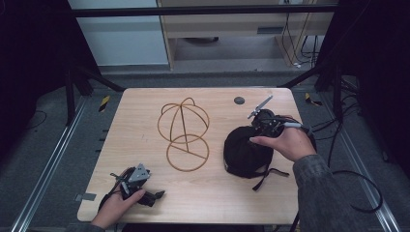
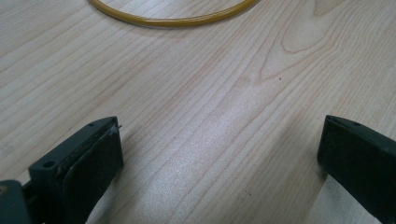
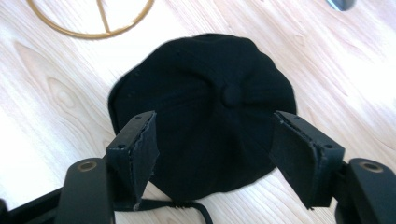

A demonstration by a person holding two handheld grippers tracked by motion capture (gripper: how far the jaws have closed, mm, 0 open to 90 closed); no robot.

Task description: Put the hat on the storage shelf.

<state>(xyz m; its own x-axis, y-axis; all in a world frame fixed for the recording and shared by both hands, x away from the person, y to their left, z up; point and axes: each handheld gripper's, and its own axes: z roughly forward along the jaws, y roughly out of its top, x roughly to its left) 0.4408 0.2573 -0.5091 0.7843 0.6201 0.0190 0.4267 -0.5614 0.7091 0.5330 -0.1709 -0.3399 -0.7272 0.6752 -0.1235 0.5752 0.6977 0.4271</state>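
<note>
Hovering over the black cap (image 3: 205, 126), the right tool (image 3: 212, 156) has its jaws apart, holding nothing. That cap sits on the tabletop (image 1: 145, 145), right of the wire hat stand (image 1: 183, 133). Pinch the top button gently, then lift straight.

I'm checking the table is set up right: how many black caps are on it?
1. The black cap lies on the right half of the table, under the right gripper, to the right of the wire cap stand. None looks hidden.
</note>
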